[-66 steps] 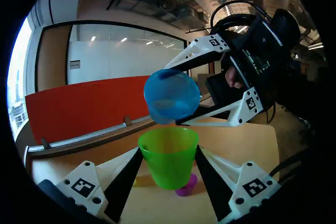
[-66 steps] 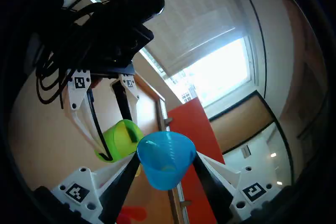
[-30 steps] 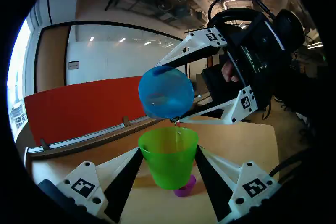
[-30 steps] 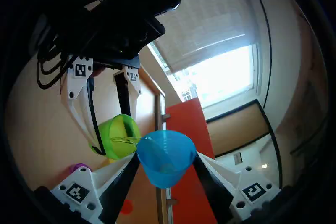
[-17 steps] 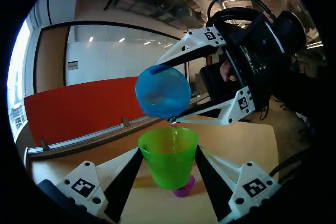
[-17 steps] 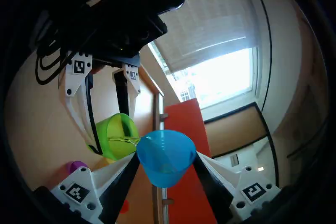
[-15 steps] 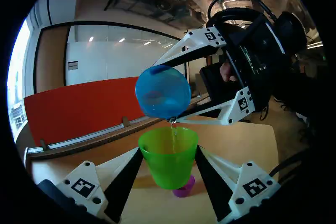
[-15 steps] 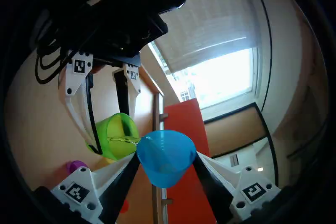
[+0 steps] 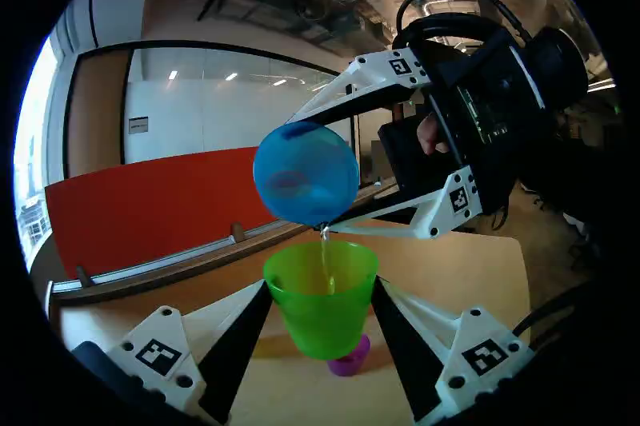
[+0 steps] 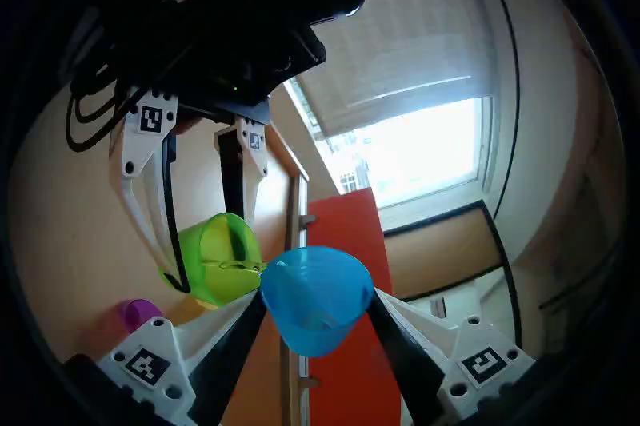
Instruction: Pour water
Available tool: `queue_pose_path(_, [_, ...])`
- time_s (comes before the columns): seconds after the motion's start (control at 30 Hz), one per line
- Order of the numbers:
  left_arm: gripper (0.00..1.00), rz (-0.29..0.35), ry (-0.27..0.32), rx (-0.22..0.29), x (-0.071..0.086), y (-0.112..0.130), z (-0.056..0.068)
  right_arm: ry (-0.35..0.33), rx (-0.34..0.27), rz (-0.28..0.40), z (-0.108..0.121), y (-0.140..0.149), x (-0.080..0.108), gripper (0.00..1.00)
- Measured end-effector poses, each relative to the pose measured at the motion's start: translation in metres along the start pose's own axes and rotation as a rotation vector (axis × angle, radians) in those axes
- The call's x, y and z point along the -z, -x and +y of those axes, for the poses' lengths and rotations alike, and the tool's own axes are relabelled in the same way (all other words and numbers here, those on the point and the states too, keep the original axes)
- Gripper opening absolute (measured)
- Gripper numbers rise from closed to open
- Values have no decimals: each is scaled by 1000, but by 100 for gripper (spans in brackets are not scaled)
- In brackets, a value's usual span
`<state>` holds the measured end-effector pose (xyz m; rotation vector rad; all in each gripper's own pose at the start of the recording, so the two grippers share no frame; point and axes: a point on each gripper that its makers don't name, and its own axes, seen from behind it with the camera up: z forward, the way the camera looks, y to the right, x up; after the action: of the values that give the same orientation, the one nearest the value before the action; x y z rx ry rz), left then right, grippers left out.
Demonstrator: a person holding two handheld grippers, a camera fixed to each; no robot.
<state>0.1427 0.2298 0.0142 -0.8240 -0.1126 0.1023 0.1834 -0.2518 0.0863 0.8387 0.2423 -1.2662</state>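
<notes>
My left gripper (image 9: 322, 310) is shut on a green cup (image 9: 322, 298), held upright above the table. Over it my right gripper (image 9: 324, 162) holds a blue cup (image 9: 306, 173) tipped far over, its mouth towards the green cup. A thin stream of water (image 9: 325, 254) falls from the blue cup's rim into the green cup. In the right gripper view the blue cup (image 10: 314, 298) sits between my right gripper's fingers (image 10: 314, 310), and the green cup (image 10: 212, 258) hangs beyond it in my left gripper (image 10: 206, 254). A hand (image 9: 428, 132) grips the right gripper's handle.
A small purple cup (image 9: 350, 360) stands on the wooden table (image 9: 456, 266) just behind the green cup; it is also in the right gripper view (image 10: 136, 312). A red partition (image 9: 152, 202) runs along the table's far edge. Cables (image 10: 88, 106) hang from the left gripper.
The blue cup has tipped further and shifted slightly left. A stream of water now runs from it into the green cup, where 2.2 s ago none fell. The green cup has stayed put.
</notes>
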Motion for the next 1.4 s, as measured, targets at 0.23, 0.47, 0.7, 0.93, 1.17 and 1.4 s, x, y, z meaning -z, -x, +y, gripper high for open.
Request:
queue_pose_path(0.23, [85, -1, 3, -4, -1, -1, 3, 8, 21, -4, 3, 1, 1, 91])
queue_pose_path(0.47, [85, -2, 3, -2, -2, 1, 3, 15, 39, -8, 4, 2, 1, 91])
queue_pose_path(0.7, [85, -2, 5, -4, -2, 1, 3, 19, 52, -8, 4, 3, 1, 91])
queue_pose_path(0.93, [85, 0, 4, -5, -2, -1, 4, 28, 79, -10, 5, 2, 1, 91])
queue_pose_path(1.17, [85, 2, 8, -6, -2, -2, 6, 31, 95, -11, 4, 1, 0, 91])
queue_pose_path(1.4, [85, 0, 6, -8, -2, -1, 5, 38, 123, -14, 4, 1, -1, 91])
